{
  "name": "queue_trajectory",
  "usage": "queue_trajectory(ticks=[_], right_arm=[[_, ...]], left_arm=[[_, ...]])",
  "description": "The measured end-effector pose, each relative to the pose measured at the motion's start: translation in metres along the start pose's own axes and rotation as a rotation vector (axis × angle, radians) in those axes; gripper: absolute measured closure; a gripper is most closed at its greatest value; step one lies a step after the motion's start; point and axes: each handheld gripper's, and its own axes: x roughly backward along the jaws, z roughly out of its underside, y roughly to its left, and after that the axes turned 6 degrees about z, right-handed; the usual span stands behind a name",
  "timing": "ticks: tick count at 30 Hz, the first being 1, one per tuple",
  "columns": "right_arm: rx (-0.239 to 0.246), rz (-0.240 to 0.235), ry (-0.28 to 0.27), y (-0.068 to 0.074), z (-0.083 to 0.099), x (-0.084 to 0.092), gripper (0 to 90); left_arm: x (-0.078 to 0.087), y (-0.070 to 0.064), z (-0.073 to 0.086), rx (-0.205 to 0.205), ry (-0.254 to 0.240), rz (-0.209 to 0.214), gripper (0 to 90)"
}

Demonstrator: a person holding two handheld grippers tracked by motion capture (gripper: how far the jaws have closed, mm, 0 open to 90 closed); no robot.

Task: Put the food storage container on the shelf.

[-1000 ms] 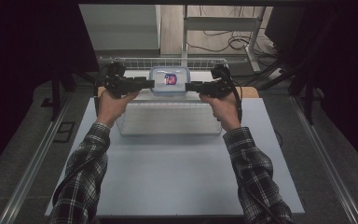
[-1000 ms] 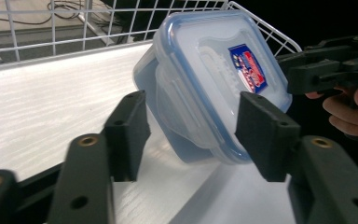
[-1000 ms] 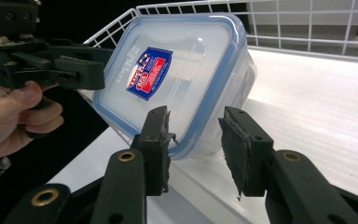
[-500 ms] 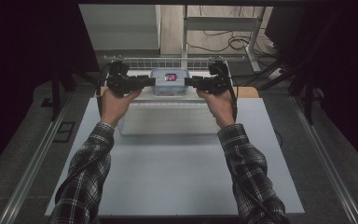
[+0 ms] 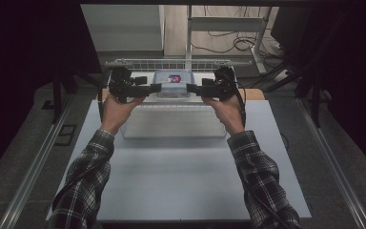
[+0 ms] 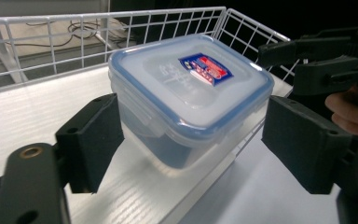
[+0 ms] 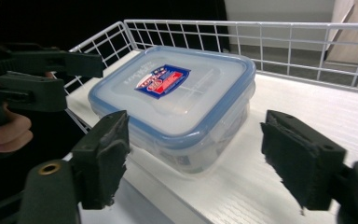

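Presently catalogued, left to right. Left hand-held gripper (image 5: pixel 156 88): jaws spread wide, having just been opening; the pads are seen standing clear of the container's walls in the left gripper view. Lidded plastic container (image 5: pixel 173 84): clear body, blue-rimmed lid with a red-and-blue label, set down between the two grippers on the white shelf of the wire basket (image 5: pixel 171 62), at the counter's (image 5: pixel 181 181) far edge. Right hand-held gripper (image 5: pixel 190 88): jaws likewise parted wide, just opened, nothing pressed. Step judged: release after placing. Next move called for: both grippers drawn outward and back, without the container being nudged.
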Motion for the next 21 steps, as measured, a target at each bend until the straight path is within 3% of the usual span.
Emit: queue_trajectory(ticks=[5,12,21], right_arm=[[0.023,-0.005,0.008,0.003,0.005,0.001,16.3],[0.062,-0.007,0.018,0.006,0.013,0.003,10.2],[0.108,-0.003,0.024,0.014,0.025,0.009,5.7]], left_arm=[[0.002,-0.004,0.005,-0.004,-0.001,0.019,12.0],[0.003,-0.013,0.016,-0.062,0.035,0.016,6.8],[0.010,-0.024,0.028,-0.116,0.038,0.010,3.8]])
